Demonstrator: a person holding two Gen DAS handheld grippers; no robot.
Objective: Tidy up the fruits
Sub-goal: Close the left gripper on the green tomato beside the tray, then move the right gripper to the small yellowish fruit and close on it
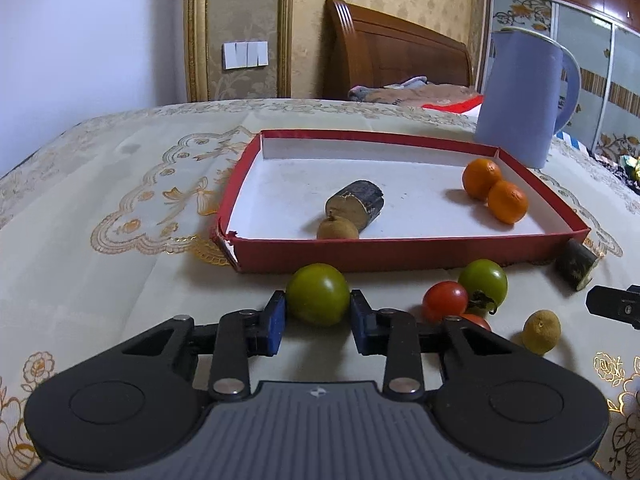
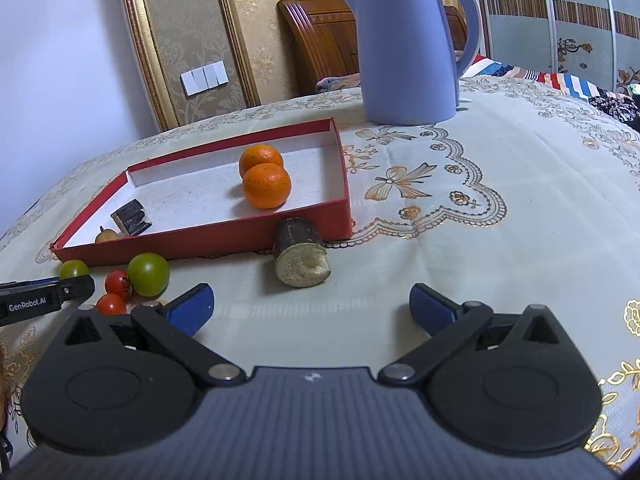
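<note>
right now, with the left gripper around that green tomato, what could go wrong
1. The left gripper brackets a round, smooth green tomato; a hard squeeze may bruise it, a light one may let it roll out.
2. The red tray wall stands right behind it, so a low lift could clip the rim.
3. The red cherry tomato and second green tomato sit close on the right and could be knocked rolling.

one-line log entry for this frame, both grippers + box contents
left gripper: closing around green tomato, on table | right gripper: open, empty, facing sugarcane piece | red box: two oranges
</note>
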